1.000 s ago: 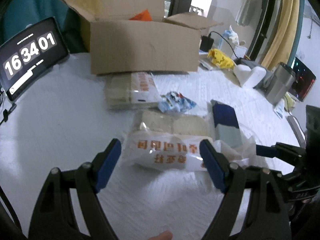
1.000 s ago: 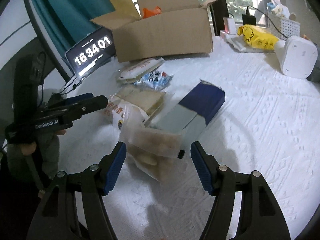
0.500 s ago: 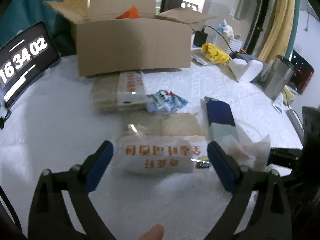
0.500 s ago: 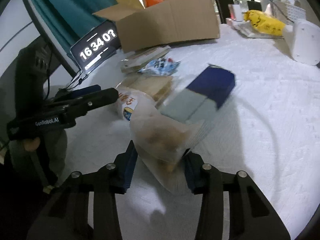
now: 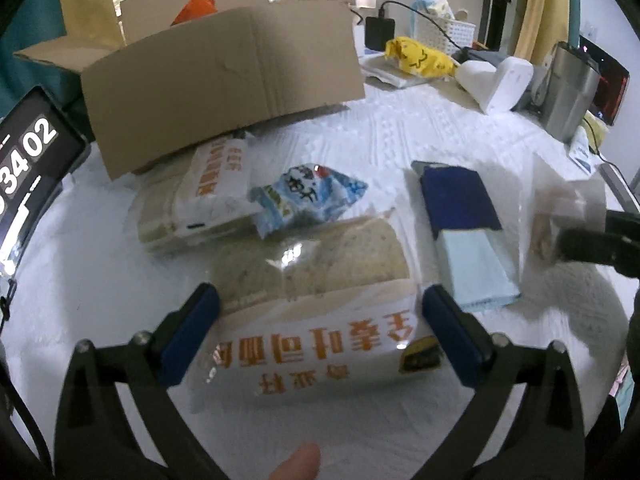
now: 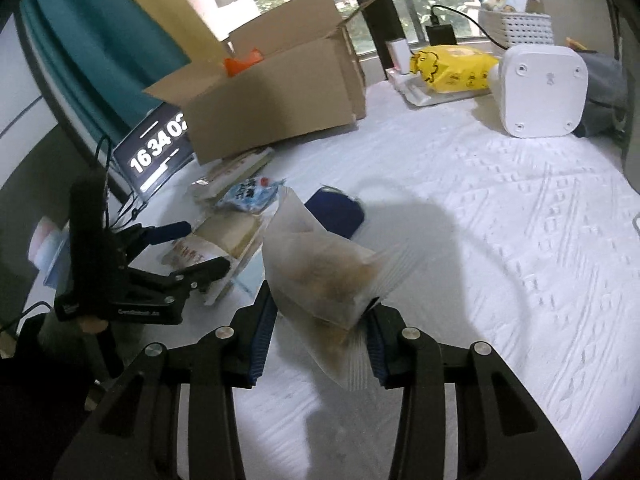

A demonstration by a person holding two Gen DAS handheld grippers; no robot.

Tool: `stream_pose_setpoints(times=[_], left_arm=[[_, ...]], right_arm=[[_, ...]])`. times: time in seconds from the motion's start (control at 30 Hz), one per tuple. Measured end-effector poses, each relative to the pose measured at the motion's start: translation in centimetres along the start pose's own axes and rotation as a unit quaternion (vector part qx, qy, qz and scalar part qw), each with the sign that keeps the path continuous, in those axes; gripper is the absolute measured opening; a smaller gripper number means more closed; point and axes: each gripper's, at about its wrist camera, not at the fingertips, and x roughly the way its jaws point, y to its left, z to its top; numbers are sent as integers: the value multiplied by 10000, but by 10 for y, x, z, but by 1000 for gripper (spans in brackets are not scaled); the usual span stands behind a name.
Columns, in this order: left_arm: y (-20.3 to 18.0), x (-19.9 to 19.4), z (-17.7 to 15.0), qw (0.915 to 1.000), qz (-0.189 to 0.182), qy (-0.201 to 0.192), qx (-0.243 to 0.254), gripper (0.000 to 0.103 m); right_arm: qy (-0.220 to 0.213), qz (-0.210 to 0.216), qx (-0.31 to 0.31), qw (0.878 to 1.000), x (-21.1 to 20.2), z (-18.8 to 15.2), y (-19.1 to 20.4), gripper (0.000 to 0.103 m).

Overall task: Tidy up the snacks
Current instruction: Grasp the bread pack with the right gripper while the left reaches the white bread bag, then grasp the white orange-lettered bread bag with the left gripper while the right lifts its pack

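A white bread bag with orange print (image 5: 320, 340) lies on the white cloth between the fingers of my left gripper (image 5: 320, 320). Its jaws are opening, and the blue pads (image 5: 192, 332) flank the bag's ends without squeezing it. My right gripper (image 6: 318, 316) is shut on a clear bag of brownish snacks (image 6: 328, 272) and holds it above the table. That bag (image 5: 560, 216) also shows at the right edge of the left wrist view. A second bread bag (image 5: 200, 196), a blue-and-white packet (image 5: 308, 196) and a dark blue box (image 5: 460, 228) lie beyond. The left gripper (image 6: 192, 248) appears in the right wrist view.
An open cardboard box (image 5: 224, 72) with an orange packet (image 5: 196, 4) inside stands at the back. A tablet showing a clock (image 5: 24, 160) leans at the left. A yellow bag (image 5: 420, 56), a white device (image 5: 500, 84) and a steel cup (image 5: 568, 88) sit at the back right.
My right gripper closed on the clear snack bag and lifted it off the table. My left gripper widened and moved forward until its fingers flank the bread bag.
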Motion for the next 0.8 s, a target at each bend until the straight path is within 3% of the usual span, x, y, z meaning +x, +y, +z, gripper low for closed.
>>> stream_pose_setpoints(times=[0.3, 0.6, 0.67, 0.8], left_arm=[[1, -3, -4, 9994, -237, -111, 227, 102], [12, -38, -36, 9973, -541, -116, 476, 102], [20, -46, -43, 9974, -595, -97, 389, 102], [52, -58, -58, 9979, -591, -38, -264, 102]], right_arm=[[7, 34, -83, 10000, 10, 14, 9, 43], [-121, -22, -409, 9991, 18, 40, 33, 43], [-86, -42, -504, 9987, 28, 47, 42, 43], [29, -55, -785, 9969, 47, 53, 65, 43]])
